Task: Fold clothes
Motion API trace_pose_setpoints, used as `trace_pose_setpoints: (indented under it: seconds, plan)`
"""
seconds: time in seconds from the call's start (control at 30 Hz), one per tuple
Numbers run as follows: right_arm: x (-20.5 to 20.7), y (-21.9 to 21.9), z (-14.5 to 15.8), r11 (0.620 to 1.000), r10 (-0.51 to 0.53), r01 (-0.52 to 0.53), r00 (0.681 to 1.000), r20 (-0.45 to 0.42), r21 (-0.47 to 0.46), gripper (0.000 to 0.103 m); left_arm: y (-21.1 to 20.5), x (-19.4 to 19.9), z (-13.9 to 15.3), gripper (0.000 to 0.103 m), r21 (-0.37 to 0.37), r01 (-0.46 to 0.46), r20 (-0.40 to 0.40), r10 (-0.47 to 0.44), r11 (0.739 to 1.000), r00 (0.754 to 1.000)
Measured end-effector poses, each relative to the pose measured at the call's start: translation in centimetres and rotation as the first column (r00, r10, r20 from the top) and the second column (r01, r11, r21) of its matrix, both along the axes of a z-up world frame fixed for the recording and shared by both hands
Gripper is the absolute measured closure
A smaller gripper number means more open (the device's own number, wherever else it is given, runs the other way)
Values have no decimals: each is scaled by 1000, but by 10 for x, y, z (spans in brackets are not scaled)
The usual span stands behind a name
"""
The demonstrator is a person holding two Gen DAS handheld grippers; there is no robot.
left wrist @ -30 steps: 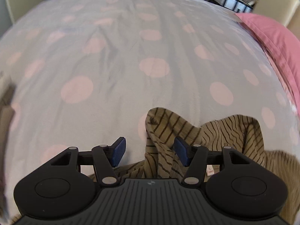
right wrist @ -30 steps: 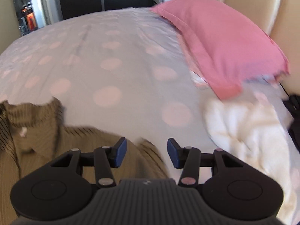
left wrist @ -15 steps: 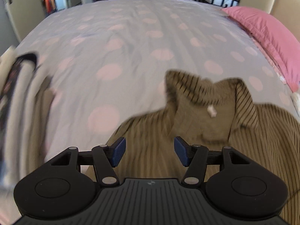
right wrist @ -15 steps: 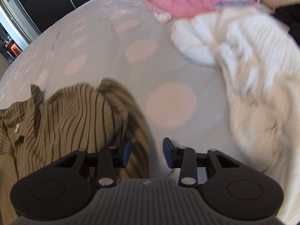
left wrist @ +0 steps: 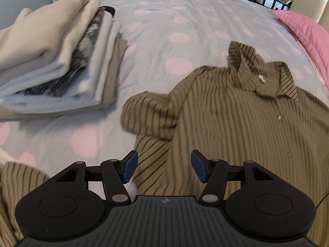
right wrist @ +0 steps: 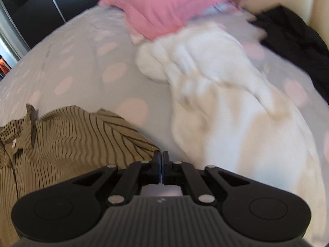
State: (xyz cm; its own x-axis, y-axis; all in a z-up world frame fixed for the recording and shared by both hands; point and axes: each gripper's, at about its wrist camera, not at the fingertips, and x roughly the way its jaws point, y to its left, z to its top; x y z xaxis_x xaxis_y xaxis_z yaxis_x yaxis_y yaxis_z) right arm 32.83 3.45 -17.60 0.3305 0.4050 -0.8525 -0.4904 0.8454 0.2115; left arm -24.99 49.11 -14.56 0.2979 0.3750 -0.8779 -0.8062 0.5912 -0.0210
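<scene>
An olive shirt with dark stripes lies spread on the bed, collar pointing away, its left sleeve bunched inward. My left gripper hovers open over the shirt's left side, with fabric below the blue pads but nothing pinched. In the right wrist view the same shirt fills the lower left. My right gripper is shut, and the shirt's right sleeve edge runs straight into its closed fingertips, so it seems pinched there.
A stack of folded clothes sits at the left on the grey bedspread with pink dots. A crumpled white garment lies right of the shirt, a pink pillow behind it, and dark clothing at far right.
The right gripper has shut at the shirt's right sleeve edge after swinging toward the white garment. The left gripper moved left, bringing the folded stack and the spread shirt into view.
</scene>
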Motion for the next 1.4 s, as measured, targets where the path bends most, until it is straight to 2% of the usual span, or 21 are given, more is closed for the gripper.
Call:
trace_pose_setpoints:
  seconds: [0.1,0.17,0.23,0.27,0.33,0.4,0.53,0.67,0.8,0.93,0.97,1.0,1.03,1.13,1.23,1.4]
  plan:
    - [-20,-13,-6,999,47,-48,997,-66,-24,102,-1,-5,-8,48,12,-7,-16,7,1000,1000]
    - [-38,-15,-12,994,96,-101,991,-99,-50,102,3,-6,-13,48,-6,-20,-9,20,1000,1000]
    - [-52,-8,-15,984,157,-164,983,-98,-70,102,6,-5,-16,48,-13,-15,3,15,1000,1000]
    - [-57,-4,-15,978,183,-191,979,-92,-81,97,6,-5,-17,48,-13,-13,6,13,1000,1000]
    - [-58,4,-7,971,210,-214,977,-46,-106,94,6,-7,-18,48,-15,-12,13,12,1000,1000]
    - [-50,10,4,973,208,-206,978,5,-100,77,7,-9,-19,48,-22,-13,14,13,1000,1000]
    - [-16,30,24,988,152,-151,984,93,-20,69,10,-13,-26,48,-34,-37,-16,37,999,999]
    - [18,62,16,993,90,-96,993,82,72,67,15,-16,-26,48,-44,-69,-8,69,997,998]
    - [34,101,-13,993,95,-98,994,47,67,67,18,-18,-26,48,-41,-80,-14,79,996,997]
    - [36,115,-34,991,112,-111,994,-11,78,67,21,-16,-30,48,-43,-81,-33,80,996,996]
    - [35,117,-37,989,125,-123,992,-19,78,71,22,-16,-31,48,-44,-81,-36,79,996,996]
    - [34,119,-39,988,138,-135,990,-25,78,89,23,-15,-32,48,-45,-81,-40,79,996,996]
    - [35,118,-39,986,146,-143,989,-27,85,96,23,-15,-33,48,-46,-81,-41,79,996,996]
    - [35,111,-27,981,130,-125,991,-24,148,99,23,-15,-35,48,-53,-76,-43,74,996,996]
    - [45,102,-6,981,59,-61,998,15,183,100,22,-16,-36,48,-60,-69,-42,67,996,997]
    - [76,87,29,964,-149,127,986,77,233,100,19,-15,-35,48,-63,-68,-34,66,996,997]
